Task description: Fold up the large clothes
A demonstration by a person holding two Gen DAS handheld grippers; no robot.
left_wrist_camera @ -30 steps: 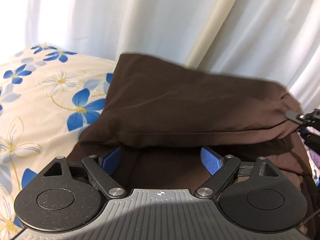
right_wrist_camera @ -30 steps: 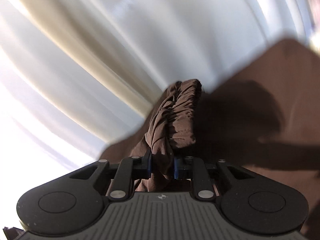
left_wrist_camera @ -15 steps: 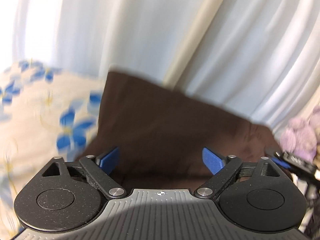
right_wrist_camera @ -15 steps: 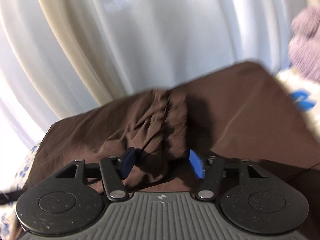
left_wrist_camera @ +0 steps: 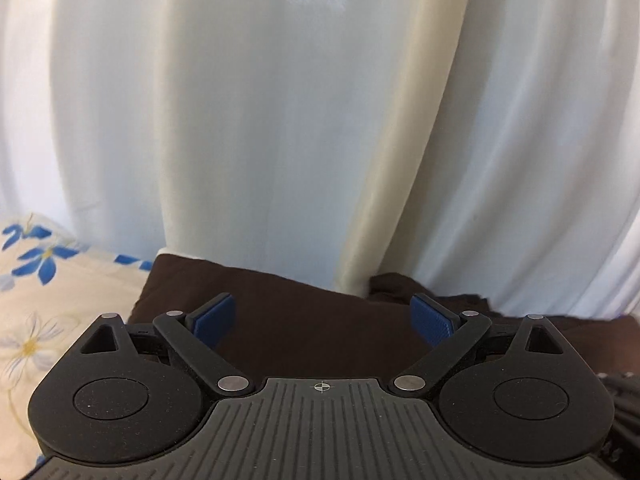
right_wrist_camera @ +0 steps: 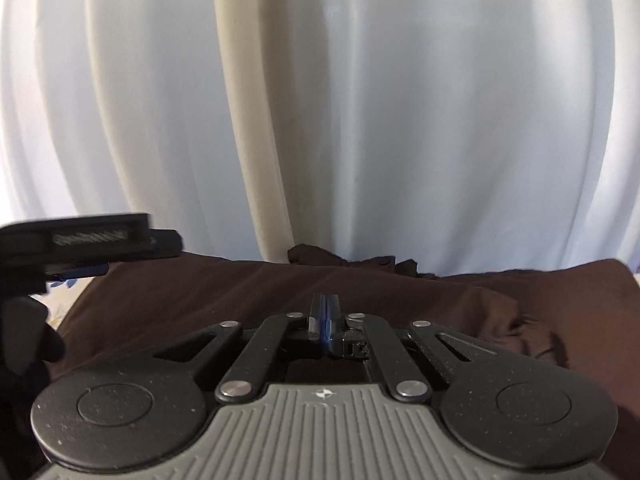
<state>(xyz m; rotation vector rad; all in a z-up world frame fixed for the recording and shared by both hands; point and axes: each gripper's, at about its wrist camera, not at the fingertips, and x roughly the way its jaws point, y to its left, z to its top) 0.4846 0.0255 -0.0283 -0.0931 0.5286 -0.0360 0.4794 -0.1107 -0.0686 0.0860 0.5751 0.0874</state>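
Observation:
A dark brown garment (left_wrist_camera: 320,320) lies folded on the bed, its far edge against the white curtain. It fills the lower part of the right wrist view (right_wrist_camera: 240,292), with a bunched part at its far edge (right_wrist_camera: 320,256) and wrinkles at the right. My left gripper (left_wrist_camera: 323,316) is open and empty above the garment. My right gripper (right_wrist_camera: 325,312) is shut, blue pads together, with nothing between them, just above the cloth. The left gripper also shows at the left edge of the right wrist view (right_wrist_camera: 88,244).
A white curtain (left_wrist_camera: 320,120) with a cream fold hangs close behind the bed. The cream bedsheet with blue flowers (left_wrist_camera: 48,300) lies left of the garment.
My right gripper let go of the bunched brown cloth, opened, then shut empty. Both grippers tilted up and drew back, so the curtain fills more of each view. The garment now lies flat.

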